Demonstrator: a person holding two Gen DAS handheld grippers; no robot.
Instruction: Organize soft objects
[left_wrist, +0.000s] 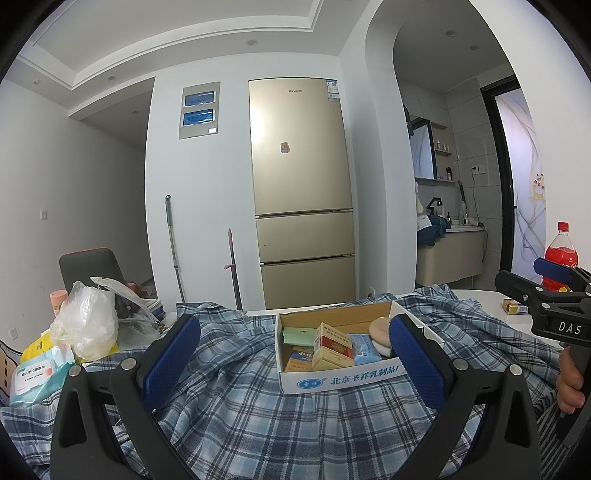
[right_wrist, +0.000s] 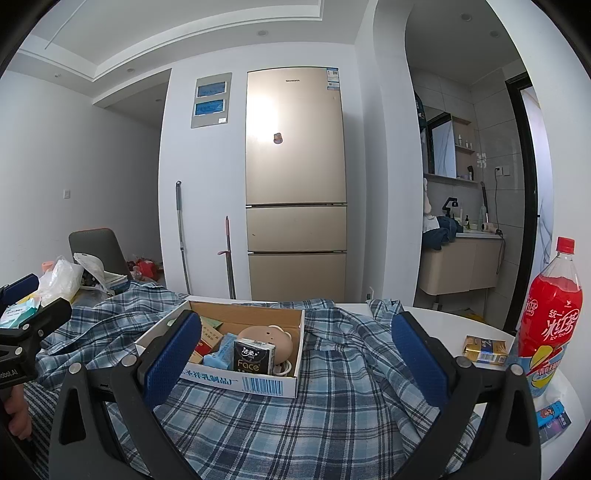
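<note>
Blue-and-white plaid cloth (left_wrist: 258, 413) lies spread over most of the white desk (right_wrist: 454, 321), rumpled, with folds and ridges running toward the far edge; woven check pattern, thin fabric, collar-like bunching at the far edge. Bare desk shows only at the right side.

Open cardboard box (left_wrist: 332, 382) sits on top of the cloth, near the far edge of the desk. Inside: red-and-gold carton (left_wrist: 332, 345), green flat pack (left_wrist: 299, 336), blue packet (left_wrist: 364, 349), round beige item (right_wrist: 271, 339), black tissue pack marked "Face" (right_wrist: 253, 360).

Left claw (left_wrist: 293, 363): blue pads wide apart, empty, raised above the cloth with the box between them in view. Right claw (right_wrist: 295, 363): pads likewise wide apart, empty, above the cloth, box toward its left pad.

Right edge of desk: red drink bottle (right_wrist: 550, 325) upright, small gold pack (right_wrist: 485, 349) just beside it on bare desk. Left edge: clear plastic bag (left_wrist: 86, 325) and wet-wipes pack (left_wrist: 35, 374).

Gold refrigerator (left_wrist: 301, 192) stands against the far wall.
</note>
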